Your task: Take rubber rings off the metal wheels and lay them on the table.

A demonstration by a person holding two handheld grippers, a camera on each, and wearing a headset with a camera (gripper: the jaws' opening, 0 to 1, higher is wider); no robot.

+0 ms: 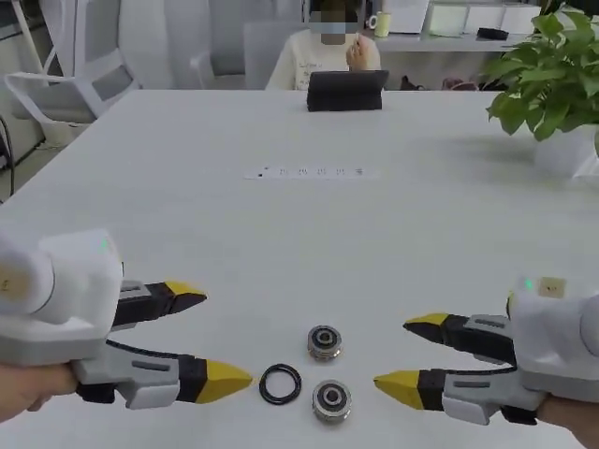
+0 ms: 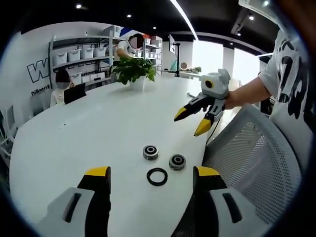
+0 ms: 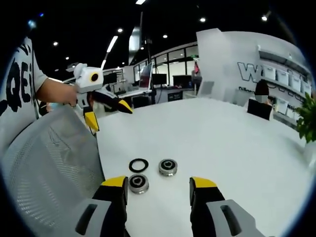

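Between left gripper (image 1: pixel 225 339) and right gripper (image 1: pixel 391 354), fingers apart and empty for grabbing, lie two wheels (image 1: pixel 324 341) and a loose ring (image 1: pixel 280 383).

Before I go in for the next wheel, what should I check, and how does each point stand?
1. Left gripper open, nothing between its jaws: ok.
2. Right gripper open, nothing between its jaws: ok.
3. One ring already off, lying flat on the table: ok.
4. Far wheel and near wheel lying between the grippers, apart from each other: ok.
5. Ring lying apart from both wheels: ok.
6. Which wheel still carries a ring: cannot tell, too small.
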